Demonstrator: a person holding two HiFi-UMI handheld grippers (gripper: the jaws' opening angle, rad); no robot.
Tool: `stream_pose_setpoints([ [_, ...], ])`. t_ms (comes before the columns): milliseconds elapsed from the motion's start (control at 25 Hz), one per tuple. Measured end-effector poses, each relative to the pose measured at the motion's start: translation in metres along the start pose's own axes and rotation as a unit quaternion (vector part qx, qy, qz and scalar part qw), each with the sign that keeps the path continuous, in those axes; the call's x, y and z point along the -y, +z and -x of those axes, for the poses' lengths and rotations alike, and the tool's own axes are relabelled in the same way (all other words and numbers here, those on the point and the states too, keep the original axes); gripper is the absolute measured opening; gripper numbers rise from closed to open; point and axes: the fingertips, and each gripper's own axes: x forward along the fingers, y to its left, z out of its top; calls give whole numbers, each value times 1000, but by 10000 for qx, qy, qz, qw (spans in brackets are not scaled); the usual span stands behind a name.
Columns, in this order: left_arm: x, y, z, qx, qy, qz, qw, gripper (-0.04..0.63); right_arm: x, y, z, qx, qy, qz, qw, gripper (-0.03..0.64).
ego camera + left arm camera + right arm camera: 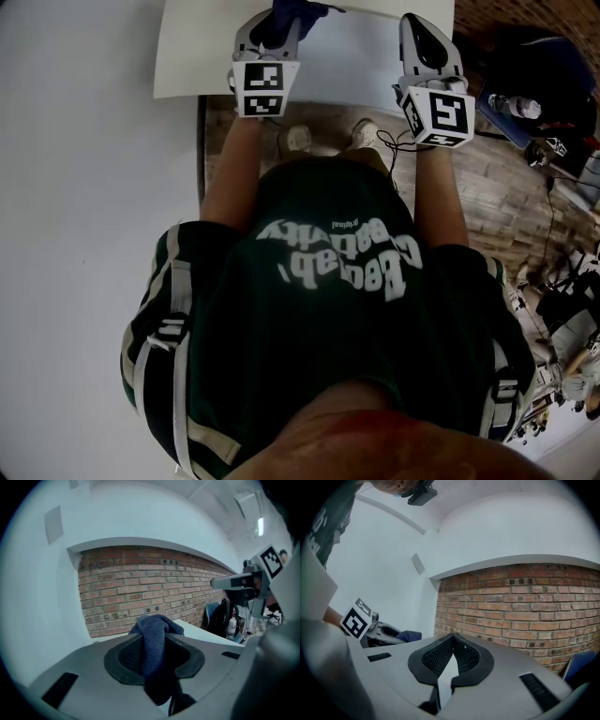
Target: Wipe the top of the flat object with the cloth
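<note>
Head view, left gripper (277,28): upper centre of frame, clamped on the cloth (292,11). The cloth is a dark blue bunch past the jaw tips, against the flat object (187,56), a white board along the top edge. Contact cannot be told.
Head view, right gripper (419,33): upper right, at the board's right end, apart from the cloth.
Head view, count: two grippers, one cloth, one board.
Left gripper view, jaws: pressed on the cloth (154,630), which runs down the centre and bulges above the tips. The board's white top is just beyond, right of centre.
Right gripper view, jaws: tips together, nothing held.
Right gripper view, mid-left: the other gripper, blue cloth (411,635) at its tip.
</note>
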Motion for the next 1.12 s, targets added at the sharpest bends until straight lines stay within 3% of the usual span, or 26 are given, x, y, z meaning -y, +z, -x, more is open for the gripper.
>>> stream_pose_setpoints([
  [320, 5, -41, -35, -885, 391, 252, 9950, 109, 38, -8, -6, -145, 180, -46, 9997, -6],
  [600, 12, -103, -54, -1865, 431, 412, 9806, 108, 54, -18, -9, -221, 172, -4, 9996, -6],
  [840, 15, -105, -71, -1947, 367, 386, 9794, 107, 68, -25, -8, -261, 100, -5, 9996, -6],
  [1120, 50, -92, -106, -1942, -21, 249, 9806, 107, 100, -31, 1, -316, -157, -23, 9994, -6],
])
